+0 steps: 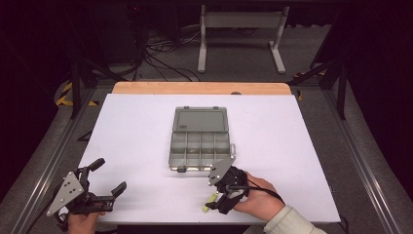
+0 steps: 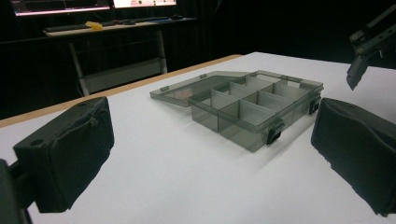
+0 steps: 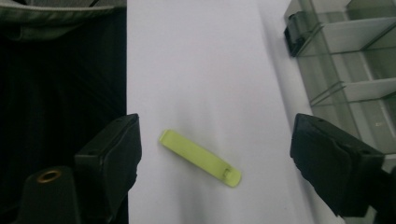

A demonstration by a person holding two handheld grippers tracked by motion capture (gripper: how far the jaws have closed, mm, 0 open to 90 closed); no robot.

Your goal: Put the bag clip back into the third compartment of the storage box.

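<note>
Right gripper poised wide over yellow clip just below the box; likely light, stiff, slippery plastic, best pinched across its narrow middle.

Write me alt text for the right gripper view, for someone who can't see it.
A flat yellow-green strip lies on the white table between the right gripper's two open black jaws, touching neither. A clear grey compartment box with dividers and a black latch sits at the upper right, and the table's edge runs down the left side.
</note>
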